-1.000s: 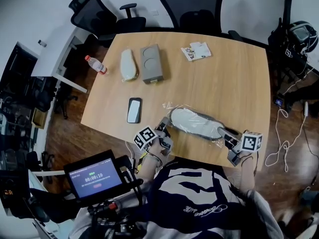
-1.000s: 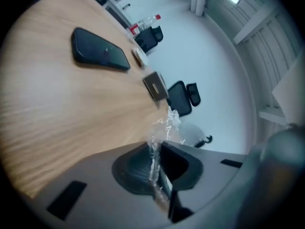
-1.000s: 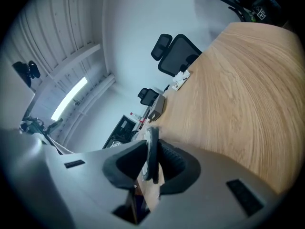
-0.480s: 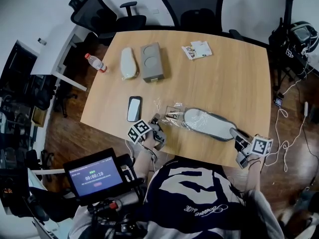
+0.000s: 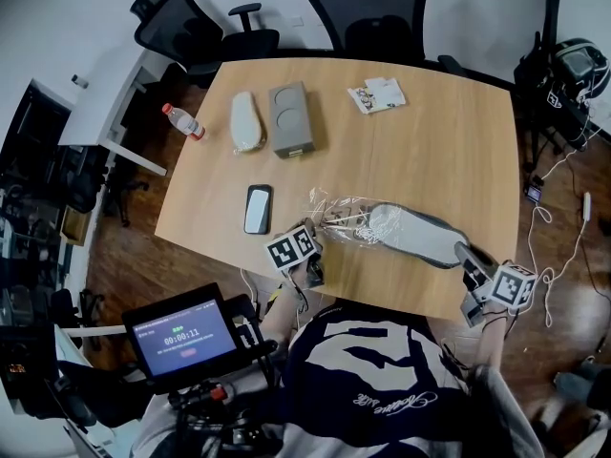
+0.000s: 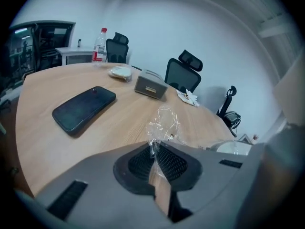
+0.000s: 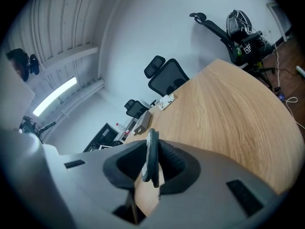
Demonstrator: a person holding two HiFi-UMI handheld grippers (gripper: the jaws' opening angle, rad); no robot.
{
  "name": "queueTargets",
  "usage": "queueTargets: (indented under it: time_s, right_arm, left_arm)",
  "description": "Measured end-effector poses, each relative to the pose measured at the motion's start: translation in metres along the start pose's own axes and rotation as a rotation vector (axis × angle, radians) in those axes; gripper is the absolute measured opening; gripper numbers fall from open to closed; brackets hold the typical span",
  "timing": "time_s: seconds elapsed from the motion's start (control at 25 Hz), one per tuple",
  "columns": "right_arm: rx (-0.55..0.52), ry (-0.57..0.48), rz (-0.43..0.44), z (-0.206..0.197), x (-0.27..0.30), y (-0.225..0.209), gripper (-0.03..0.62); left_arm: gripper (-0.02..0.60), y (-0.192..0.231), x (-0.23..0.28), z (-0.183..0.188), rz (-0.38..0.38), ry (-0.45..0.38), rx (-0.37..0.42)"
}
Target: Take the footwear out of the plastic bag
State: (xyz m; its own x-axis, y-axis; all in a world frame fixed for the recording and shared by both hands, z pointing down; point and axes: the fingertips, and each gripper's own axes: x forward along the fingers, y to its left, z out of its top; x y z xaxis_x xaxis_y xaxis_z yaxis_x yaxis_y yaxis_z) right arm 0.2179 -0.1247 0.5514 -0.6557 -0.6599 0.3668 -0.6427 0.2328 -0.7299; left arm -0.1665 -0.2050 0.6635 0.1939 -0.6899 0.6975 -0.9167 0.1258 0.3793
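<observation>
Our left gripper (image 6: pixel 153 149) has its jaws pinched tight on the clear plastic bag (image 6: pixel 163 123). Our right gripper (image 7: pixel 150 159) clamps one end of the grey footwear (image 5: pixel 415 233), which lies between them near our edge of the pale wooden desk (image 5: pixel 430 132). We see a phone (image 5: pixel 257 209) alongside and an office chair (image 5: pixel 368 12) beyond.

Fingers (image 7: pixel 175 162) of the right gripper (image 7: pixel 150 167) clamp the footwear (image 7: pixel 152 144) over the table (image 7: pixel 228 113).
</observation>
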Motion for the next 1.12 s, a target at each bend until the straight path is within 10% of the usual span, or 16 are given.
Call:
queueTargets:
  time_s: [1.12]
  right_arm:
    - [-0.070,-0.415,0.039,0.096,-0.045,0.080,0.072]
  left_arm:
    - [0.014,0.019,0.003,-0.019,0.181,0.024,0.042]
